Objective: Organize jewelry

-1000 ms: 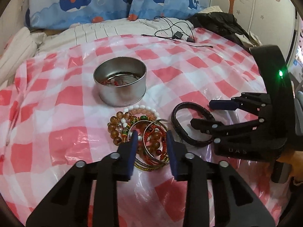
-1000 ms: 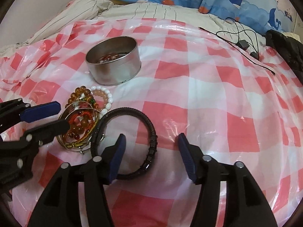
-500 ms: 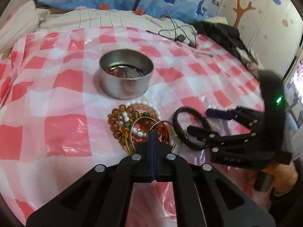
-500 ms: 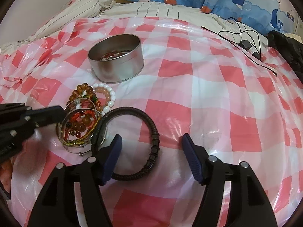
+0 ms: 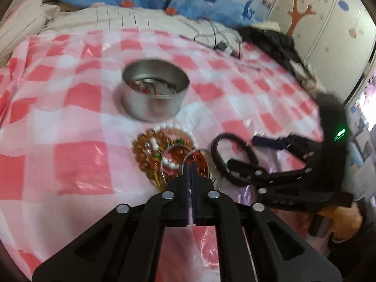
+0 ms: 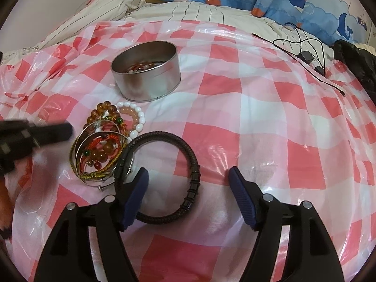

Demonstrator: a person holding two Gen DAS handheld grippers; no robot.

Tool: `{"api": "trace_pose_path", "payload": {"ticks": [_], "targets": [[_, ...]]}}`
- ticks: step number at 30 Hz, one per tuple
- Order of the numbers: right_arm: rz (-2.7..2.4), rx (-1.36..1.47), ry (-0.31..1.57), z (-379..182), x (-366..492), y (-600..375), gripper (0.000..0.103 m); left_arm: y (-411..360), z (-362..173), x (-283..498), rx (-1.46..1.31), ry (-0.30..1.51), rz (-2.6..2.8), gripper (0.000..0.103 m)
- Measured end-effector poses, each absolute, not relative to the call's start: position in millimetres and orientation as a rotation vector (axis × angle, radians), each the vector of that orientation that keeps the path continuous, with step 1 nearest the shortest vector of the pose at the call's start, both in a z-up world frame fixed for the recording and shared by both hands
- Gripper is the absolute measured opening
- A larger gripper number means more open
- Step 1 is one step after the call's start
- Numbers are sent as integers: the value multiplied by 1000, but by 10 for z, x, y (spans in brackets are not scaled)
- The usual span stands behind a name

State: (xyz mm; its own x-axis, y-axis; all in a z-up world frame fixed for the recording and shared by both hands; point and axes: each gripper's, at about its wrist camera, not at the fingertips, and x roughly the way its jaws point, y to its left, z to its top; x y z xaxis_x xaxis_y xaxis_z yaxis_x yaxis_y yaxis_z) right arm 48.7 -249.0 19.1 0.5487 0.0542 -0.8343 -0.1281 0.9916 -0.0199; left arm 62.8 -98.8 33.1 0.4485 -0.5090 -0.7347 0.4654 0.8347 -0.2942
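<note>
Right now the right tool [image 6: 188, 188], its jaws opening wide, sits over the black bracelet [image 6: 159, 176] lying flat on the bed, while the left tool [image 5: 190, 178], jaws nearly together and opening, sits by the bead pile [image 5: 164, 155] near the tin [image 5: 155, 94].

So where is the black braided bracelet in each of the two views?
Left wrist view: the black braided bracelet lies right of centre, partly behind the right gripper.
Right wrist view: it lies at lower centre, its right side between the open fingers.
Shared landmark: the round metal tin, beyond the bracelet pile.
</note>
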Motion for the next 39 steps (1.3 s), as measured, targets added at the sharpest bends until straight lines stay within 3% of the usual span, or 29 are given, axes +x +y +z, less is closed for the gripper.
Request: {"api": "trace_pose_path", "payload": {"ticks": [1,3,6,9,18,29,33,35,37,39], "targets": [[108,-82,984,191,487,-2489,69,-1021,291,629,-43,934,-593,20],[108,-82,984,191,487,-2489,69,-1050,246,614,-34,937,-575,24],[107,-82,984,190,487,-2488,69,-1037,237,616,-47,936,-578,24],[107,-82,985,187,488,-2488,69,-997,227,616,-69,940,-579,6],[109,-83,986,173,477,-2480,69,-668,606,619,-169,871,-615,1],[109,-90,987,169,472,-2475,69,-340,441,819,-71,947,-427,3],[113,-93,986,172,469,-2463,69,-463,362,795,40,956,-389,14],[128,-89,985,178,463,-2454,60,-515,271,794,93,978,-379,14],[142,-80,984,187,458,-2450,27,-548,259,779,118,980,-379,7],[147,-62,983,200,459,-2478,10,-566,296,763,126,972,-396,3]]}}
